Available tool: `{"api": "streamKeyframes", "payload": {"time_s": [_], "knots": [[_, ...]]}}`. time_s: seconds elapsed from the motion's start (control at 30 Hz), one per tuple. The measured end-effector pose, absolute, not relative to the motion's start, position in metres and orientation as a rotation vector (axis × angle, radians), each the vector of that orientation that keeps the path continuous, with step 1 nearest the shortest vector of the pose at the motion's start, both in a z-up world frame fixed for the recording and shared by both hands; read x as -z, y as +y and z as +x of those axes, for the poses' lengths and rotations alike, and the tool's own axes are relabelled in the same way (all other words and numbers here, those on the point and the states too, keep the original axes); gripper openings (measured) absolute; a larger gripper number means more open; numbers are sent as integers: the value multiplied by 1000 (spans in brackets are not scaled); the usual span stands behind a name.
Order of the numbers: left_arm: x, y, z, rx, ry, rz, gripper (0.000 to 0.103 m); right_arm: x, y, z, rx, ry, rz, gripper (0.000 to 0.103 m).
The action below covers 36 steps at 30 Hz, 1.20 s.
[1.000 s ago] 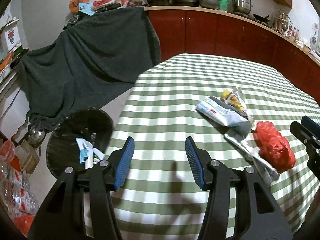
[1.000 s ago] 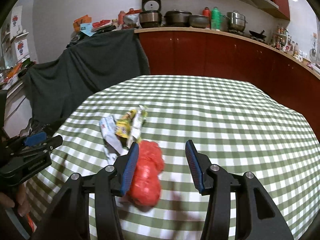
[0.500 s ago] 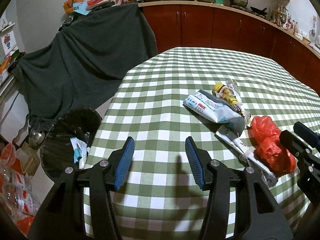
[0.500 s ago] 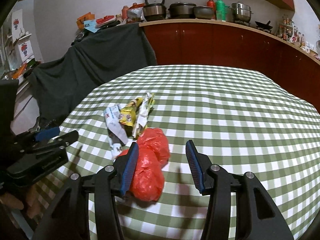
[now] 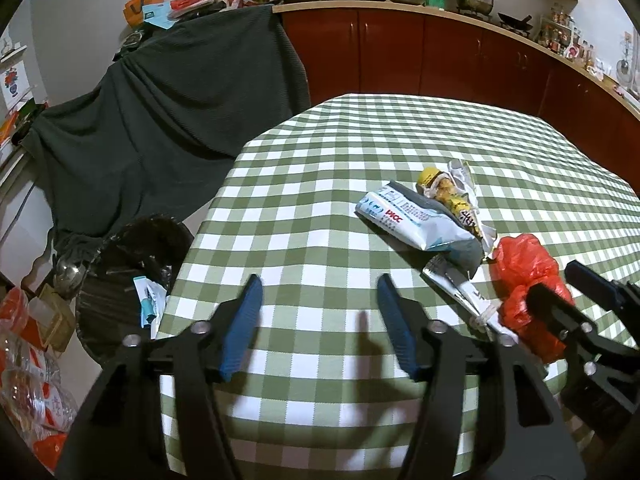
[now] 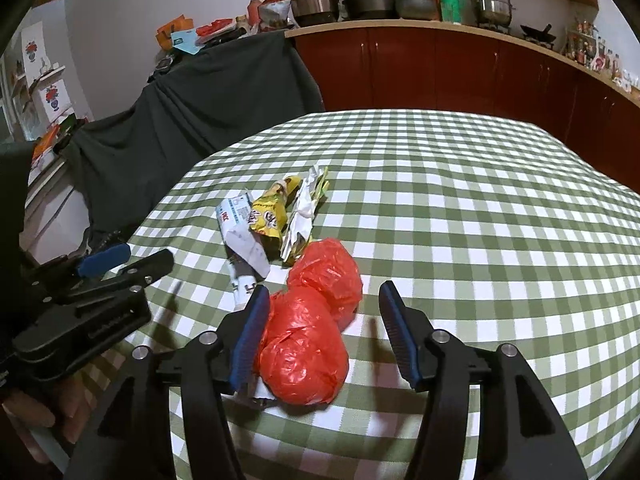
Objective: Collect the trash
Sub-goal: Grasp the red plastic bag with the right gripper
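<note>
A crumpled red plastic bag [image 6: 316,320] lies on the green checked tablecloth [image 6: 480,220], between the open fingers of my right gripper [image 6: 320,332]; it also shows in the left wrist view [image 5: 528,276]. Behind it lie a white and blue wrapper [image 6: 240,232], a yellow snack packet [image 6: 272,216] and a white torn wrapper [image 6: 304,220]. My left gripper [image 5: 318,320] is open and empty over the table's left edge. A black-lined trash bin [image 5: 132,280] stands on the floor to its left, holding some trash.
A dark green cloth [image 5: 160,100] drapes over furniture behind the bin. Red cabinets [image 5: 440,56] with pots on top line the back wall. Bottles and boxes [image 5: 28,340] clutter the floor at lower left.
My right gripper has moved forward so its open fingers now flank the red bag. My left gripper has drifted right, further over the table and away from the bin.
</note>
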State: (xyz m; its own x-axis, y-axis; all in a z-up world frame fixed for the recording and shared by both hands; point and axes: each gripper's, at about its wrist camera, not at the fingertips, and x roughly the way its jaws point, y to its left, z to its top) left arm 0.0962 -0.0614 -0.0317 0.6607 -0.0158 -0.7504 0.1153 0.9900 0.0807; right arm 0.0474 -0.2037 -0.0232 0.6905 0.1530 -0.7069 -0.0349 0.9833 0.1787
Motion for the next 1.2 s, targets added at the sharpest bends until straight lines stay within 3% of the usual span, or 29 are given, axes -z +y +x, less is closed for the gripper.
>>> {"api": "streamKeyframes", "payload": {"time_s": [0.03, 0.13, 0.2, 0.9, 1.2], "knots": [[31, -62, 96, 75, 846, 124, 60, 24, -203, 48, -109, 804, 158, 55], [31, -64, 96, 75, 846, 126, 60, 25, -202, 49, -142, 819, 173, 38], [31, -66, 96, 78, 849, 126, 60, 24, -201, 48, -148, 819, 165, 34], [24, -116, 107, 152, 840, 127, 76, 10, -256, 44, -9, 749, 187, 34], [35, -120, 120, 139, 856, 145, 77, 16, -257, 45, -11, 761, 195, 34]]}}
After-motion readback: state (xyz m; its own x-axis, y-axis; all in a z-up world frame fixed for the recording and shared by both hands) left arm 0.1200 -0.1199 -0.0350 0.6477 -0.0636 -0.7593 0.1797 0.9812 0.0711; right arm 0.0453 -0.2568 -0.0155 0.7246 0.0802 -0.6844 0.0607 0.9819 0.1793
